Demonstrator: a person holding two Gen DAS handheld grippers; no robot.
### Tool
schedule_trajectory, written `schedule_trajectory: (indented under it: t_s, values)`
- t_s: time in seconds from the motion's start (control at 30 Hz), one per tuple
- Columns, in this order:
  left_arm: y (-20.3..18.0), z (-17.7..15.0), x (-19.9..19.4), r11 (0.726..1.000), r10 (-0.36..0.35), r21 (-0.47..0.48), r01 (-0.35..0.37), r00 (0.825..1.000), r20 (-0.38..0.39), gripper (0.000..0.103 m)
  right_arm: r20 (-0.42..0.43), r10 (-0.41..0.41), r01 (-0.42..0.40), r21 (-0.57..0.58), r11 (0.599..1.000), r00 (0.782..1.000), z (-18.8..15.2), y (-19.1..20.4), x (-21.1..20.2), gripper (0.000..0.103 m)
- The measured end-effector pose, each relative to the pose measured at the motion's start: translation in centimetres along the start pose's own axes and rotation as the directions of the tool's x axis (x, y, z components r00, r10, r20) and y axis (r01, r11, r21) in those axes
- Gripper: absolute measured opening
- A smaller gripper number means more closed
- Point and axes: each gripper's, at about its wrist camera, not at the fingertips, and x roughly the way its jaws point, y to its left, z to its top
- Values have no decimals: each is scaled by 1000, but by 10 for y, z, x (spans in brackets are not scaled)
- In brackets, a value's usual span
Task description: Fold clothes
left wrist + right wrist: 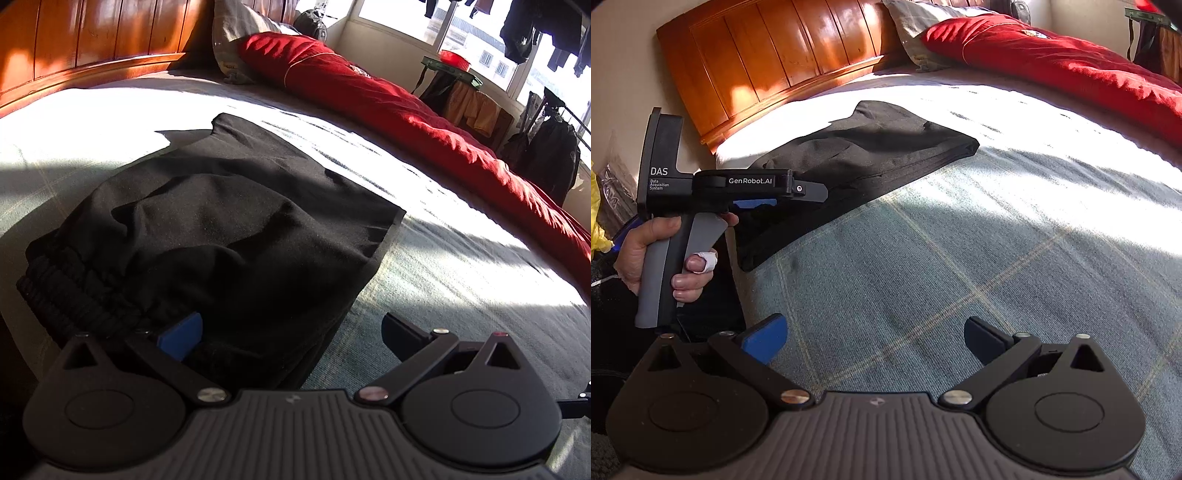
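Note:
A black garment [221, 206], folded over, lies on the bed with its elastic waistband [62, 295] at the near left. My left gripper [291, 336] is open at the garment's near edge; its left blue pad sits against the cloth and its right finger is over the sheet. The right wrist view shows the same garment [871, 151] and the left gripper [816, 195] from the side, held by a person's hand [646, 251]. My right gripper [875, 336] stands open over the bare plaid sheet [960, 258], well to the right of the garment, with nothing between its fingers.
A red duvet [388, 99] runs along the far side of the bed, with a pillow [236, 22] at its head. The wooden headboard [768, 55] stands at the left. Beyond the bed are a stool with a red basin [454, 59] and clothes hanging at the window [535, 29].

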Motion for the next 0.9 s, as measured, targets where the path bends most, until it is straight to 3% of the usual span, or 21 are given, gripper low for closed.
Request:
schedule_trajectory:
  t_s: [0.37,0.53,0.67,0.9]
  values:
    - [-24,3,-44,994,94,55,-98,993,68,103,-3,-5,5,-70,998,1000,20,15,11,103]
    - [-26,1,-63,995,95,-5,-95,994,57,103,6,26,-25,-135,991,1000,29,33,11,103]
    - [-35,-11,-77,983,184,-14,-183,980,81,103,6,23,-22,-204,979,1000,29,40,2,103]
    - [-74,-35,-114,967,250,-66,-244,963,104,103,19,29,-23,-263,964,999,18,26,-26,103]
